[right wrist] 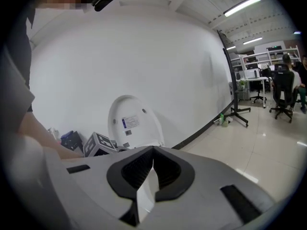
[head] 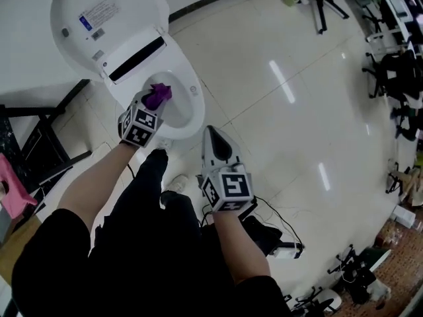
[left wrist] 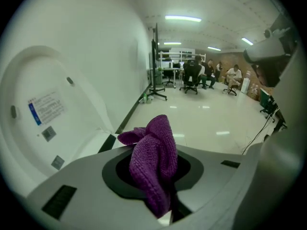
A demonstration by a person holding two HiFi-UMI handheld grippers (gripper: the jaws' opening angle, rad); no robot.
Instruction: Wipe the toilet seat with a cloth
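Note:
A white toilet stands at the upper left of the head view, its lid point(head: 99, 15) raised against the wall and its seat point(head: 188, 91) down. My left gripper point(head: 153, 102) hovers over the seat's near left side, shut on a purple cloth point(head: 158, 95). In the left gripper view the purple cloth point(left wrist: 154, 163) bunches out of the jaws, with the raised lid point(left wrist: 45, 114) to the left. My right gripper point(head: 213, 137) is held off to the right of the bowl over the floor, shut and holding nothing. The right gripper view shows the lid point(right wrist: 130, 123) ahead.
A black stand point(head: 39, 140) and a pink item point(head: 13, 190) sit left of the toilet. Cables and black gear point(head: 277, 240) lie on the glossy floor by my feet. Office chairs point(head: 396, 71) and stands line the far right. People sit at desks point(left wrist: 201, 75) far off.

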